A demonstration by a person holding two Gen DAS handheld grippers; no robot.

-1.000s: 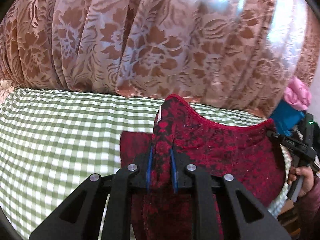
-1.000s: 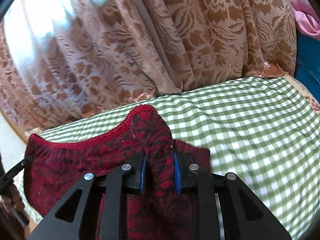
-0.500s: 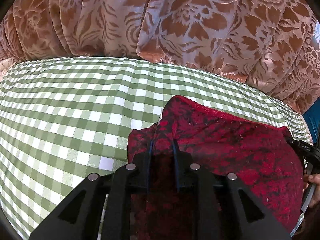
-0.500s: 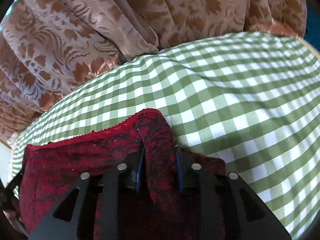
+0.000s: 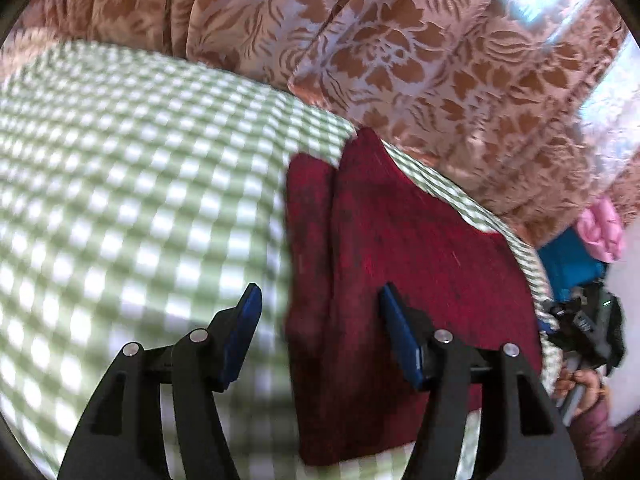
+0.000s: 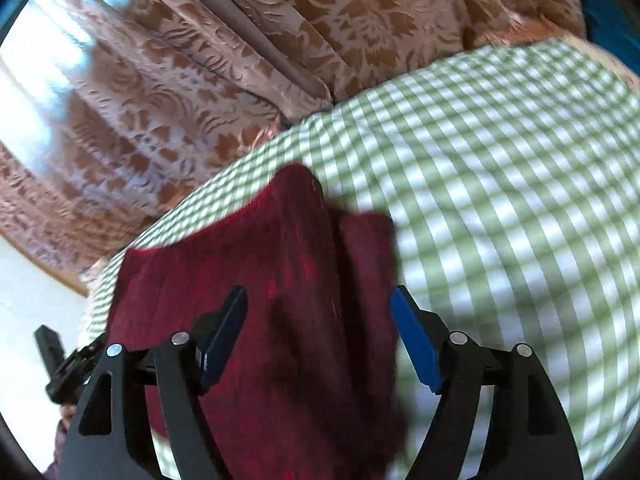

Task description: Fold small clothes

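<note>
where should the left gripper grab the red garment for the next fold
Probably the doubled edge of the red garment lying toward the left gripper, approached low across the checked cloth. That stepped edge offers a free lip to pinch; the middle lies flat. Both grippers are open.

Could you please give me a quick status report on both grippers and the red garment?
Left gripper open, right gripper open. Red garment lying folded on the checked cloth. Nothing in the way.

The left gripper has its blue-padded fingers spread wide, gripping nothing. The right gripper is likewise spread and empty.
</note>
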